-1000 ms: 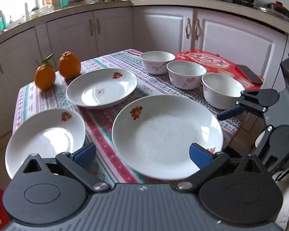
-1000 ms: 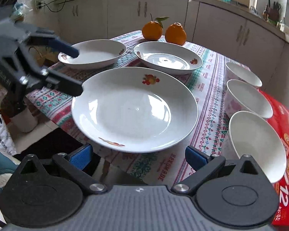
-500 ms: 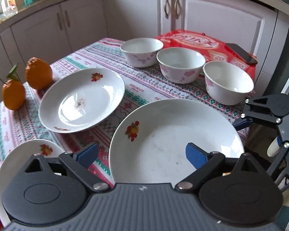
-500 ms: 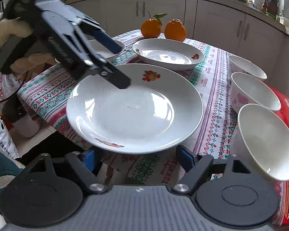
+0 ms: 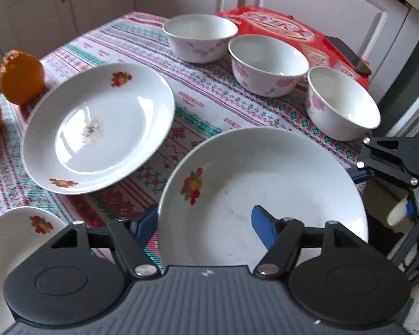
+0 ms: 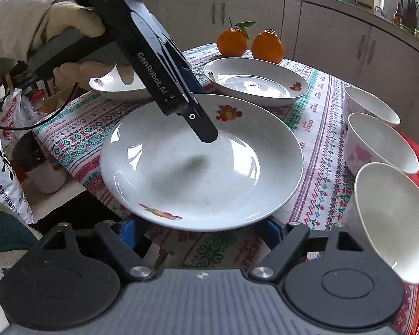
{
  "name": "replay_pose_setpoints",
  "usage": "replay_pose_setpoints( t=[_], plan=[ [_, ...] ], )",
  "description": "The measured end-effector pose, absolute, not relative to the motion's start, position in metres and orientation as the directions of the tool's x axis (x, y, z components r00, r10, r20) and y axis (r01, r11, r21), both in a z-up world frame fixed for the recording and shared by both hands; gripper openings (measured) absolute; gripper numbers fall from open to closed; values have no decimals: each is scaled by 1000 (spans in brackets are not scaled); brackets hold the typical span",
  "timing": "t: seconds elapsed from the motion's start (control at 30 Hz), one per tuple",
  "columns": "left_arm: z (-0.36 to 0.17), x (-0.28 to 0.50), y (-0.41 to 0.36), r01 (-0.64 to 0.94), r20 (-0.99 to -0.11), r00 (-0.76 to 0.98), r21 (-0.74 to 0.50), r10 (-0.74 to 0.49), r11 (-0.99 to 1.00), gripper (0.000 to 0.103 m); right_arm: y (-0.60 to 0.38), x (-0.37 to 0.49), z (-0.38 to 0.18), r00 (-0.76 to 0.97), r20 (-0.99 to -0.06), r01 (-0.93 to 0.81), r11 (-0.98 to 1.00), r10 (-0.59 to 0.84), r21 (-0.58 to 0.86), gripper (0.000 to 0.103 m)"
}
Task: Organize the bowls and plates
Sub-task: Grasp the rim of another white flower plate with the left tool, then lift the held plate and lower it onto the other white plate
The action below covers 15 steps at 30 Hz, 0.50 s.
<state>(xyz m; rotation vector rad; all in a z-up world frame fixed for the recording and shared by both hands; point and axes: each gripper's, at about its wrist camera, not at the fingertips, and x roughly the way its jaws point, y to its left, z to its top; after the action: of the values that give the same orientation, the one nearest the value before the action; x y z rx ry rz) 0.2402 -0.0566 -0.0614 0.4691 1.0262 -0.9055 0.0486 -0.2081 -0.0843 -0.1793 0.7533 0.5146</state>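
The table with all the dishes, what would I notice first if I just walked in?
Probably the big white plate hanging over the near edge of the table, with the left gripper reaching down over it, one finger inside the rim, jaws closing. Next, two bright oranges at the far end, and three flowered bowls lined up beside a red box.

The large round white ceramic plate (image 5: 265,178) has red and yellow fruit prints. The three white bowls (image 5: 268,64) carry pink flowers. The woven tablecloth (image 5: 198,106) shows red, pink and green stripes. Two oranges (image 6: 248,43) are bright orange.
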Motion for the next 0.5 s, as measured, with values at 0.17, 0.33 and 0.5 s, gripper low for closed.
replay_pose_setpoints(
  t=[0.17,0.33,0.5],
  plan=[
    [-61,250,-59,835,-901,150,-105,-408,540,69,-208,49,-84,614,-688,-509,860,386,29,87],
    [-59,264,-63,837,-920,57,-167,-387,521,69,-209,49,-84,614,-687,-512,859,389,29,87],
    [-63,268,-69,853,-936,8,-177,-351,491,70,-209,50,-85,613,-686,-516,856,392,27,88]
  ],
)
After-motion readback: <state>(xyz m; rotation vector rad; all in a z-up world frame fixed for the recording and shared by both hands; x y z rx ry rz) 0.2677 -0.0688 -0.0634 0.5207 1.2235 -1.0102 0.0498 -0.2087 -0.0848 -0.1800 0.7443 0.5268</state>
